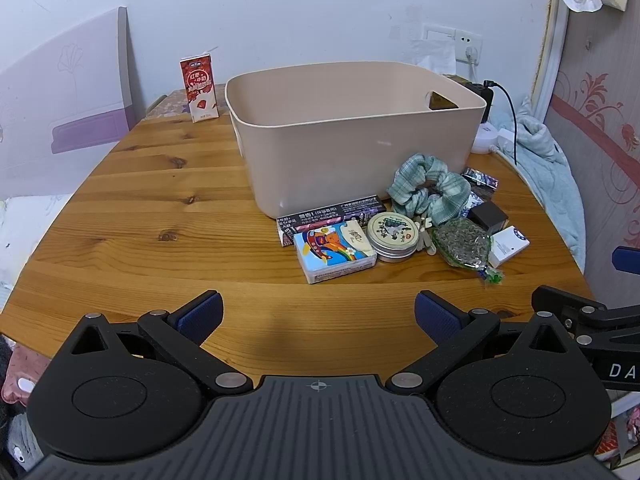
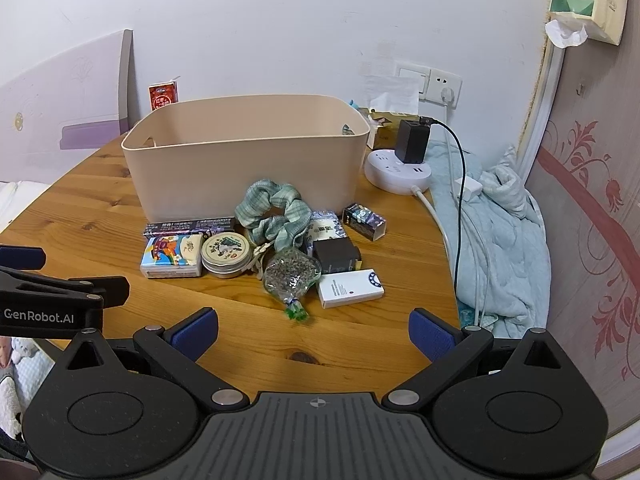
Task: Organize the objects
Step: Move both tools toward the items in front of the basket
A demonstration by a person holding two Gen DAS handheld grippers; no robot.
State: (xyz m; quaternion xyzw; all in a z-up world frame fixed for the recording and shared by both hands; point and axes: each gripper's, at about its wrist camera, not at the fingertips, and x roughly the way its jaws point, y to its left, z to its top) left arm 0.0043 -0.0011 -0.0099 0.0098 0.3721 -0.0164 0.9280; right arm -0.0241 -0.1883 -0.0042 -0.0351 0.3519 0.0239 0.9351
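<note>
Beige plastic bin (image 1: 352,136), handle cut-outs in its end walls, standing toward the far edge of the round wooden table (image 1: 160,216); its inside floor is hidden by the near wall. Small items clustered just before the bin's near wall: long dark flat box (image 1: 332,216) against the wall; cartoon tissue pack (image 1: 334,252) and round metal tin (image 1: 394,237) side by side in front of it; green plaid scrunchie (image 1: 428,188); clear pouch of dried herbs (image 2: 291,274); small black box (image 2: 335,255); white card box (image 2: 350,289); small dark printed carton (image 2: 365,221). Red milk carton (image 1: 199,89) upright at the table's far left edge. Left gripper (image 1: 319,316) and right gripper (image 2: 313,334), both with jaws wide apart, holding nothing, above the table's near edge
</note>
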